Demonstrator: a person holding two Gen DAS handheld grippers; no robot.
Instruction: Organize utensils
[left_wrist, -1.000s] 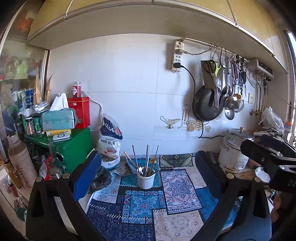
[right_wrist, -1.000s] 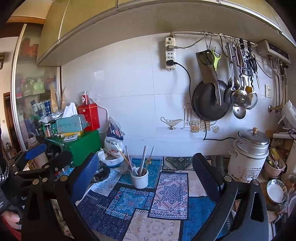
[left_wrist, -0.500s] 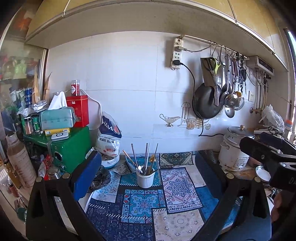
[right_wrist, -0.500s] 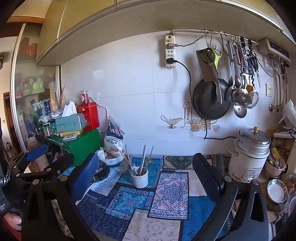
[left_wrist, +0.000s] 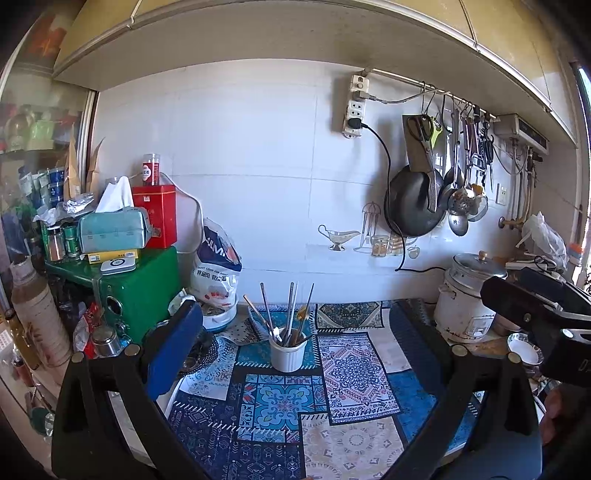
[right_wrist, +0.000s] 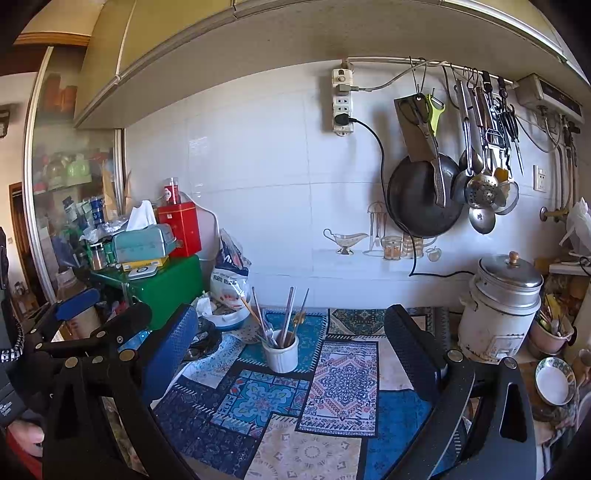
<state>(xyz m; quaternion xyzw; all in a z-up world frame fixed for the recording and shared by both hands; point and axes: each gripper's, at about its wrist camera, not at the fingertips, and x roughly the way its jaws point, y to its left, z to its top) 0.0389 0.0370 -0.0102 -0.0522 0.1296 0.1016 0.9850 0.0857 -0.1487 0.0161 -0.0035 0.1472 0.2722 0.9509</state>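
While both sets of jaws gape wide and empty, the left gripper (left_wrist: 291, 354) and right gripper (right_wrist: 291, 354) hang well short of the white ceramic holder (left_wrist: 287, 352) bristling with chopsticks and spoons (left_wrist: 291, 314). A clumsy sideways grab could tip it onto the patchwork-print mat (left_wrist: 280, 402). Beyond stand a white tiled wall (left_wrist: 258, 166), a hanging wok (left_wrist: 413, 206) and a rice cooker (left_wrist: 469, 295).
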